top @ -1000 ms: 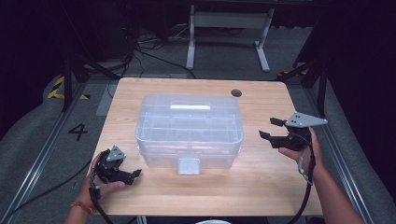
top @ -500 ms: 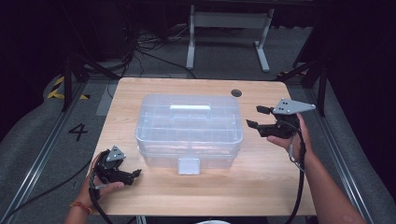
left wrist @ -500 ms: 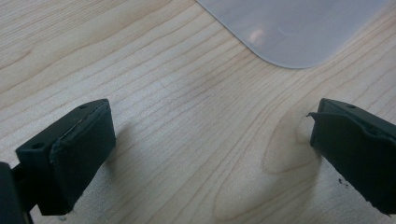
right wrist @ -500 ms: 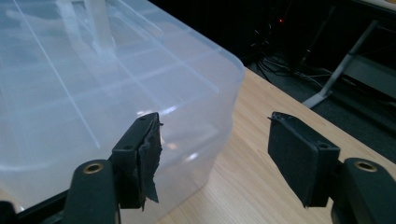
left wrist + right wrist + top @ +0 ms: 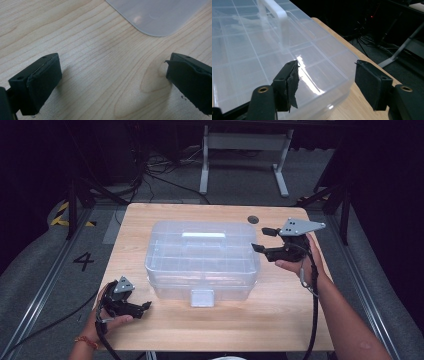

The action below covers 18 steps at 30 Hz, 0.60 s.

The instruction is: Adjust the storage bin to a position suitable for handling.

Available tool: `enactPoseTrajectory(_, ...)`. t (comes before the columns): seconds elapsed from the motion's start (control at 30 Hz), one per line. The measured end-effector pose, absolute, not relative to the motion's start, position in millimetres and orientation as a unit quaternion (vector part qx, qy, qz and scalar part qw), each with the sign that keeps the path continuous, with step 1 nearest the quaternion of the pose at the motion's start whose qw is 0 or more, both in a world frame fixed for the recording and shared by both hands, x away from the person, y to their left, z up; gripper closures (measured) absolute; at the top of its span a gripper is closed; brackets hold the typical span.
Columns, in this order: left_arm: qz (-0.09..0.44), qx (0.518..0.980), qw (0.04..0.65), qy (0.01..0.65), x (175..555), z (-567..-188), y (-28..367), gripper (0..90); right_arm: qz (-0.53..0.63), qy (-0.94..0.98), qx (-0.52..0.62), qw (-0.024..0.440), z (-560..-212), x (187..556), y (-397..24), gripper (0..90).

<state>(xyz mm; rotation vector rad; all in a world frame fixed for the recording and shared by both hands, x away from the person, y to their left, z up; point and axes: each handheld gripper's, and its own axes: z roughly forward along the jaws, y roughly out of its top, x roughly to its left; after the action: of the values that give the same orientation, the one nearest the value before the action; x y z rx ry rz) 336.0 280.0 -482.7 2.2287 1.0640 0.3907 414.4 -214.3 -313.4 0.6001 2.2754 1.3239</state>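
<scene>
A clear plastic organizer box sits mid-table, its long axis running left to right, the white handle along the lid and the latch facing the person. The right gripper hangs at the box's right end, jaws apart over that corner. The left gripper rests low near the front left corner, jaws spread wide. A "4" marks the floor; the box itself carries no label that I can make out.
</scene>
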Motion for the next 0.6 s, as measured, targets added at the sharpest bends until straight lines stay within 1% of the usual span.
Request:
enactPoseTrajectory(0.2, 0.149, 0.845, 0.316, 0.405, 336, -483, 280, 0.5, 0.473, 0.832, 0.2, 0.208, -313, 416, -195, 36.1)
enactPoseTrajectory(0.6, 0.148, 0.846, 0.315, 0.405, 336, -483, 280, 0.5, 0.464, 0.847, 0.171, 0.197, -311, 416, -170, 36.6)
